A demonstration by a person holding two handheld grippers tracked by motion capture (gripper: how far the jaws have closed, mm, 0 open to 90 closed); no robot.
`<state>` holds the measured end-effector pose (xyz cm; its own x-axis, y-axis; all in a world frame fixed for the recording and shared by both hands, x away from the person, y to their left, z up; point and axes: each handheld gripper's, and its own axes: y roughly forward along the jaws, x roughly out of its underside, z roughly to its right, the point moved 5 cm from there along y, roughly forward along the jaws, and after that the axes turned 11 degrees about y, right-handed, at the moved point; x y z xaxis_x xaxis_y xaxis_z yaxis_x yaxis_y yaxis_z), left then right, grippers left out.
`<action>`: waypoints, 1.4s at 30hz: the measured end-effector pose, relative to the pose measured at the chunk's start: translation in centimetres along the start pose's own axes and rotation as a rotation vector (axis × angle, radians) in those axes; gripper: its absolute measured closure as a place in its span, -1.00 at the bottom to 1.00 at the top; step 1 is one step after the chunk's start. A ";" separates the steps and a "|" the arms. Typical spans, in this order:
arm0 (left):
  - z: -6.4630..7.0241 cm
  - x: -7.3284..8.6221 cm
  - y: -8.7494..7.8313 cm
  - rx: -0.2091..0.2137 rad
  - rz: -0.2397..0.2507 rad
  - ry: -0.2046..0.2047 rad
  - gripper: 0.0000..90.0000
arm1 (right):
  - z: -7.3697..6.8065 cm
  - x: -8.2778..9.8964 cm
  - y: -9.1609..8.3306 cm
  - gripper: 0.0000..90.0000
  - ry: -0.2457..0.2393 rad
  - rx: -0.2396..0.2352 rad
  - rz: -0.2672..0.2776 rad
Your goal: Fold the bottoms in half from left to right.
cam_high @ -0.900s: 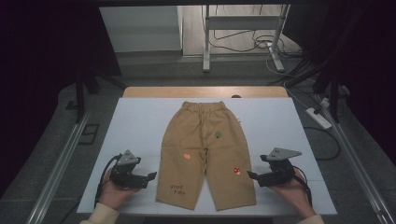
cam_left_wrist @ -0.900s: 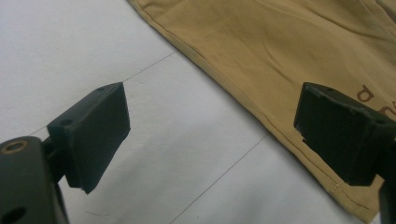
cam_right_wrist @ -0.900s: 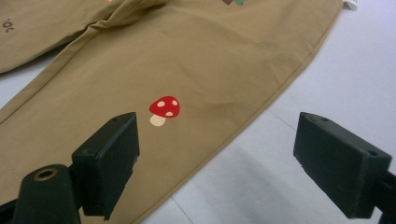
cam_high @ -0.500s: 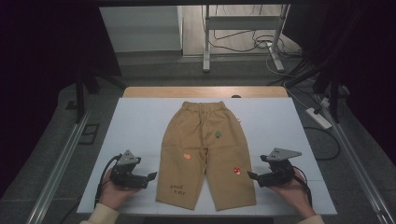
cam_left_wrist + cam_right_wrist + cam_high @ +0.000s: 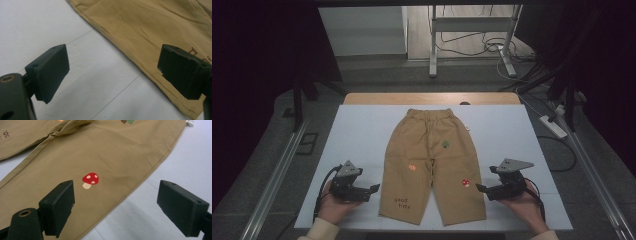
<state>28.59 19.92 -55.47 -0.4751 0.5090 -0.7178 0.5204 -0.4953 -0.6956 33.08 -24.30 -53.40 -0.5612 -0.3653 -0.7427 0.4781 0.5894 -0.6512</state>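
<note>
Nothing is shifting between the earlier high views and this one: both hands and the trousers are sitting where they were. Across the high view, the tan trousers (image 5: 432, 162) are lying flat in the centre of the white table (image 5: 362, 130), waistband toward the top of the frame. At lower left, the left gripper (image 5: 373, 189) is resting just beside the trouser leg, jaws apart; at lower right, the right gripper (image 5: 480, 189) is pointing at the other leg, jaws also apart. Along the left gripper view, the trousers (image 5: 140, 25) are filling the upper right, nothing between the parted jaws. Along the right gripper view, a red mushroom print (image 5: 90, 179) is showing near the centre, on the trousers (image 5: 120, 152), with the wide jaws gripping nothing.
</note>
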 end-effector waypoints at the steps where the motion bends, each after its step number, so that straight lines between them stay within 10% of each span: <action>1: 0.0 0.0 0.0 0.001 0.000 0.000 -0.77 | 0.0 0.0 0.0 -0.67 0.000 0.000 0.000; 42: -0.1 -0.1 0.3 0.002 0.000 0.000 -0.77 | -5.8 -2.6 3.9 -0.65 -0.069 -0.120 -0.026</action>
<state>28.89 19.82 -55.54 -0.4753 0.5091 -0.7176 0.5188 -0.4966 -0.6959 32.48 -16.92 -53.12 -0.5227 -0.4275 -0.7376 0.3772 0.6600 -0.6498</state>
